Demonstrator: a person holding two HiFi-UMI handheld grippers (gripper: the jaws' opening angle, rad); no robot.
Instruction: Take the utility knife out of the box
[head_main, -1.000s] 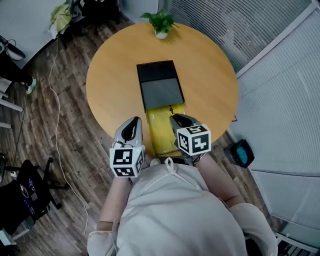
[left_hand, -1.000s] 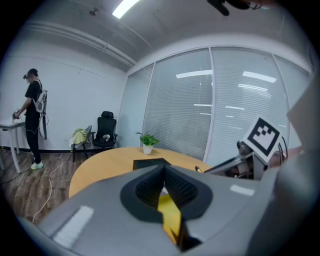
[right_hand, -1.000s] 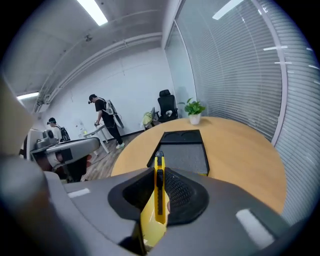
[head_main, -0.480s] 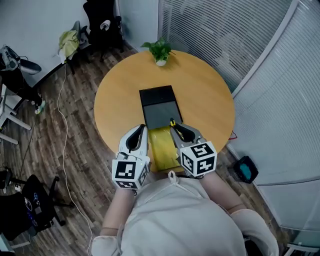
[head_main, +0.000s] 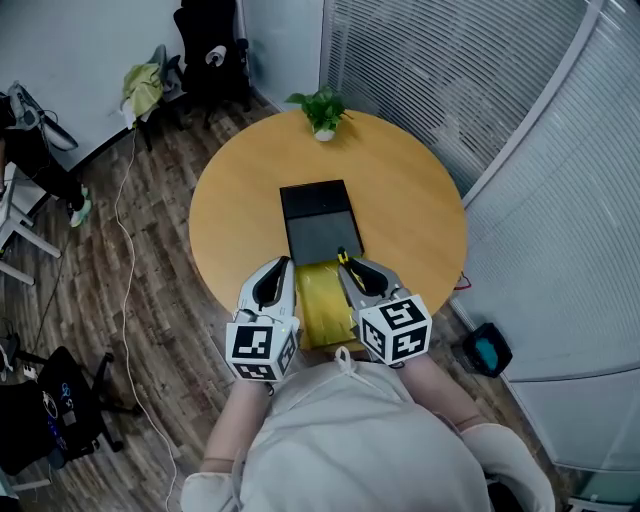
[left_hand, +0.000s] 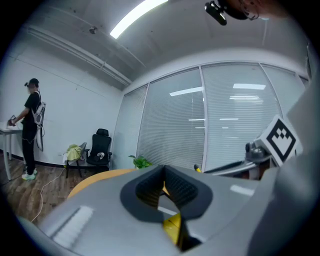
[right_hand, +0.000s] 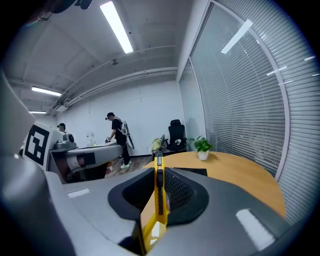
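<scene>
A yellow utility knife stands on edge between the pads of my right gripper, which is shut on it. In the head view its black tip pokes out ahead of the right gripper, above the far end of the yellow inner tray. That tray sticks out of the black box toward me on the round wooden table. My left gripper hangs beside the tray's left edge. Its jaws look shut with nothing held; only a thin slit shows yellow beneath.
A small potted plant stands at the table's far edge. Glass walls with blinds curve round the right side. Black office chairs and a cable lie on the wooden floor at the left. Two people stand far off in the right gripper view.
Both grippers have risen from the yellow tray, the right one carrying the knife up with it. Their tips now sit a little farther along the tray toward the black box.
</scene>
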